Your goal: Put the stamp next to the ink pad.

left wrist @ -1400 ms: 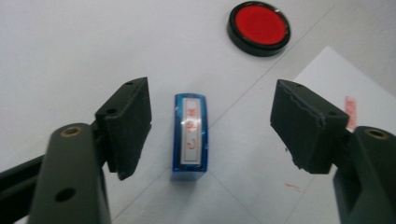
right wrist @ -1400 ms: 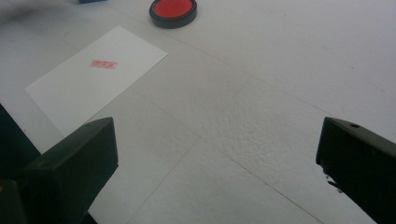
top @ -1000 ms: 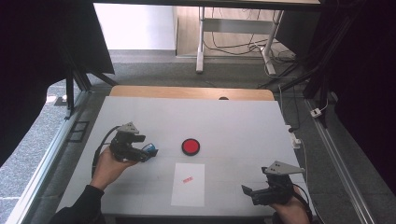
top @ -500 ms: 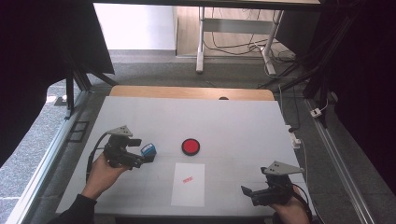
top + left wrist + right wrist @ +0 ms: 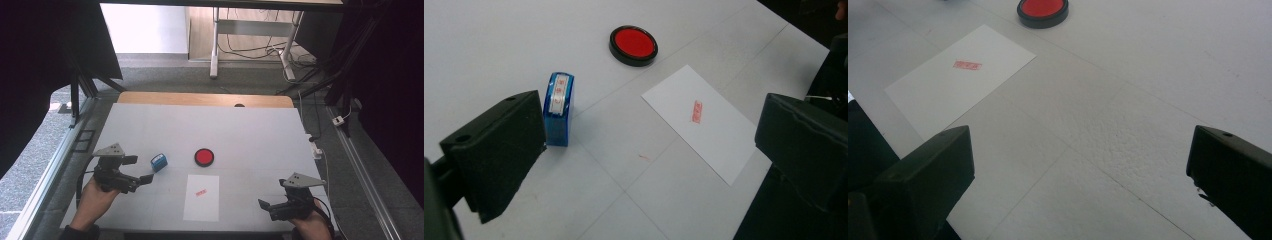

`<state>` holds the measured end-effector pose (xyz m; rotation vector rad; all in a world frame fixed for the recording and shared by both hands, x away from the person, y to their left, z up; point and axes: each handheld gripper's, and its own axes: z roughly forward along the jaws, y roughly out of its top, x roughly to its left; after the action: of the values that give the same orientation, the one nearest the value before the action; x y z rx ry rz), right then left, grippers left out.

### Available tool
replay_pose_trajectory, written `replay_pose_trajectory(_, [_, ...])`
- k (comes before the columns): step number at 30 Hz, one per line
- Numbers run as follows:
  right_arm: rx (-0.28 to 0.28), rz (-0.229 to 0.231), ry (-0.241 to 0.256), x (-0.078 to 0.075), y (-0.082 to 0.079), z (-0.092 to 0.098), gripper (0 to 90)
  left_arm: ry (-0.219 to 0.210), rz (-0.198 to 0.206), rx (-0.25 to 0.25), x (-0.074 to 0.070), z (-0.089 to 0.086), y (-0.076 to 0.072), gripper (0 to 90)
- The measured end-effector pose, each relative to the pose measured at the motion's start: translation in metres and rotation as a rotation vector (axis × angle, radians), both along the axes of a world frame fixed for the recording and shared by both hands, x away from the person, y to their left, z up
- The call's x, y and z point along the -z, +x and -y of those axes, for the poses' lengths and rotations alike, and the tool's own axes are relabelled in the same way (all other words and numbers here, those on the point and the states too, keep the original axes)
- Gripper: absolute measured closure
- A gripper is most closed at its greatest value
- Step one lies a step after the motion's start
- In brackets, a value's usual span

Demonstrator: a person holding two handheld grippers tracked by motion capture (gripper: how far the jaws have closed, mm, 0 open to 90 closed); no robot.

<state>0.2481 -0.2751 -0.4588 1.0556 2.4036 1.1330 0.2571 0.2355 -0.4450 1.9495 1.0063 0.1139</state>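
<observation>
- Since the paper (image 5: 201,197) already bears a red imprint (image 5: 696,111), the stamping looks done.
- Blue stamp (image 5: 559,107) lies on its side on the bench (image 5: 250,130), just beside the left hand-held gripper (image 5: 144,170) (jaws spread, empty).
- Right hand-held gripper (image 5: 263,205) gapes idle; only tidying seems left.

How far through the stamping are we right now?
Done: the paper already carries a red imprint. In hand: nothing; the blue stamp lies on its side on the table just off the open left gripper. The right gripper is open near the table's front edge. The ink pad is uncovered. Left: perhaps tidying up.
</observation>
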Motion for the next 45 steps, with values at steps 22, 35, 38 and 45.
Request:
replay_pose_trajectory(22, [0.001,-0.004,0.000,0.000,0.000,0.001,0.0,-0.029,0.047,-0.083,0.006,-0.037,-0.053,0.0])
replay_pose_trajectory(35, [0.004,-0.002,0.001,0.000,0.000,0.000,0.0,0.041,0.021,-0.126,0.021,-0.045,-0.069,0.0])
replay_pose_trajectory(38, [0.004,-0.001,0.001,0.000,0.000,0.000,0.0,0.064,0.009,-0.136,0.024,-0.046,-0.071,0.0])
replay_pose_trajectory(45, [0.004,-0.002,-0.003,0.000,0.000,-0.001,0.0,0.144,-0.035,-0.161,0.031,-0.045,-0.073,0.0])
